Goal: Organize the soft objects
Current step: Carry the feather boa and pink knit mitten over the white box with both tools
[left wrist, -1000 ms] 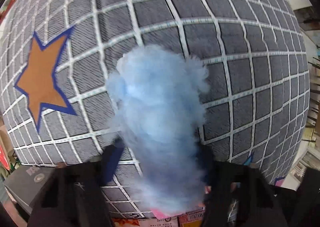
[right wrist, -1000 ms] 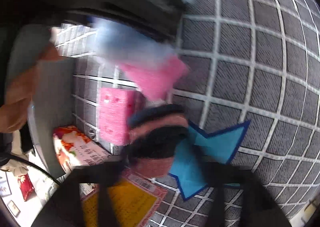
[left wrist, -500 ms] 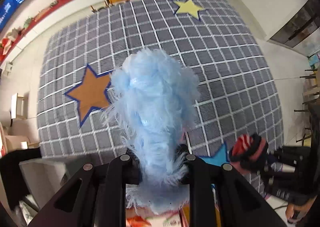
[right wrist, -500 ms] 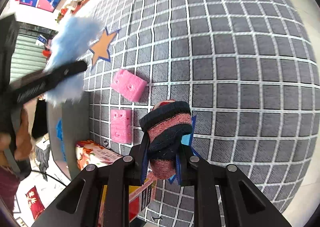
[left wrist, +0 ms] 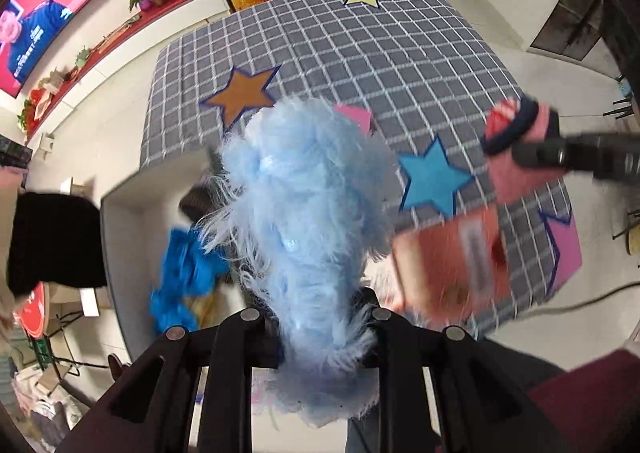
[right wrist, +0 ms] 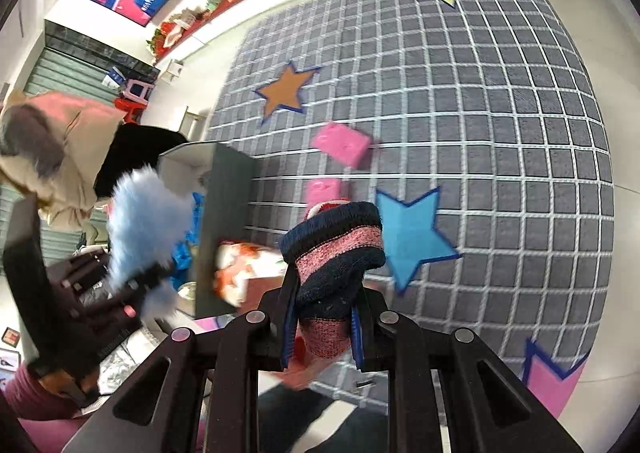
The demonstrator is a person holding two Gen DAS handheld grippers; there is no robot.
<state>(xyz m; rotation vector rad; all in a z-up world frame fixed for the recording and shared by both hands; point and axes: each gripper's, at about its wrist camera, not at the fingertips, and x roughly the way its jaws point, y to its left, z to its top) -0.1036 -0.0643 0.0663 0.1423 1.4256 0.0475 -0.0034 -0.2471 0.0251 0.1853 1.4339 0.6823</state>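
Note:
My left gripper (left wrist: 320,317) is shut on a fluffy light-blue plush (left wrist: 304,221), held high above a grey open box (left wrist: 120,221) that holds a blue cloth (left wrist: 180,277) and a dark item. The same plush (right wrist: 144,221) and left gripper (right wrist: 132,285) show at the left of the right wrist view, beside the box (right wrist: 224,213). My right gripper (right wrist: 324,329) is shut on a rolled navy and pink striped sock (right wrist: 336,249), also seen at the right in the left wrist view (left wrist: 516,125). Two pink sponge blocks (right wrist: 342,141) (right wrist: 324,191) lie on the rug.
A grey checked rug (right wrist: 480,113) with coloured stars covers the floor. Printed red and orange packets (left wrist: 452,265) lie at its near edge beside the box. A person in a beige top (right wrist: 52,157) is at the left. A screen (left wrist: 52,1) and red shelf line the far wall.
Both grippers have risen well above the rug with their loads. The plush now hangs over the grey box; the sock was lifted off the blue star area.

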